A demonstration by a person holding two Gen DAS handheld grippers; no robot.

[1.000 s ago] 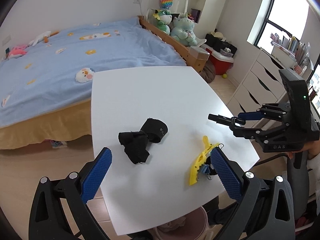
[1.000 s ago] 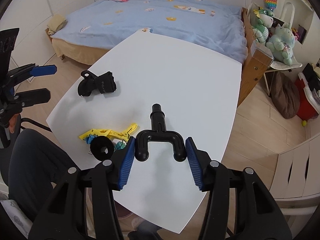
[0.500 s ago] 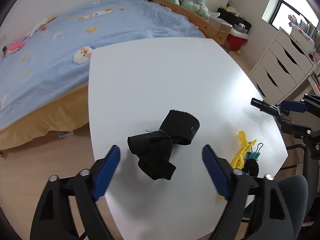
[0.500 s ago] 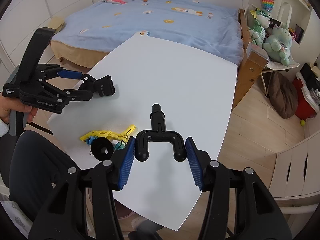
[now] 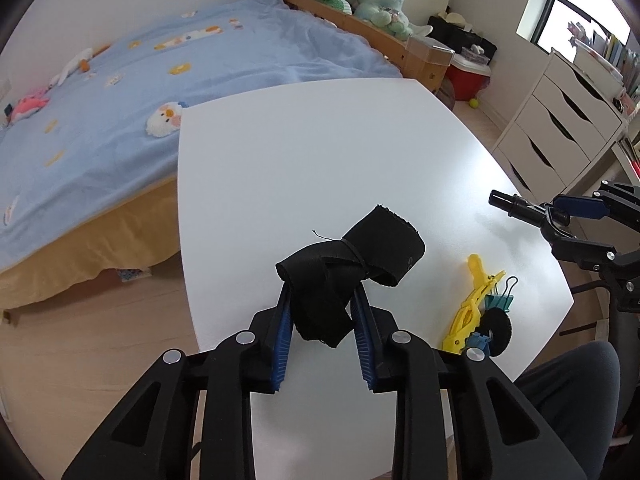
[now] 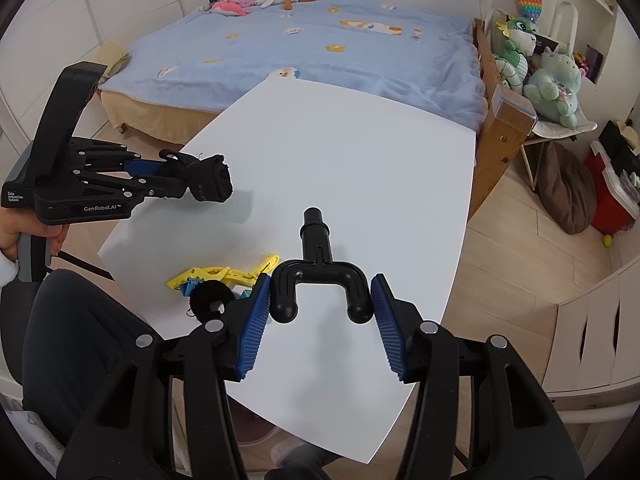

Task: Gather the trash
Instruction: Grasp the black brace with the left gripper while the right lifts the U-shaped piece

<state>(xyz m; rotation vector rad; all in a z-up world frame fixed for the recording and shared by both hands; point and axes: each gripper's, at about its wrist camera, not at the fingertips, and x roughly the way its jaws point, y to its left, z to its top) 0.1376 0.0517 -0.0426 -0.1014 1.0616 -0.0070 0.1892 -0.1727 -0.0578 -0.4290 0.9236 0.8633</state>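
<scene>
Black strap now clamped in left claw; right claw still grips fork.

The far half of the white table lies bare — open room across its middle and toward the bed. Near the front edge a clutter blocks the way — yellow clip, teal binder clip, black ring.
</scene>
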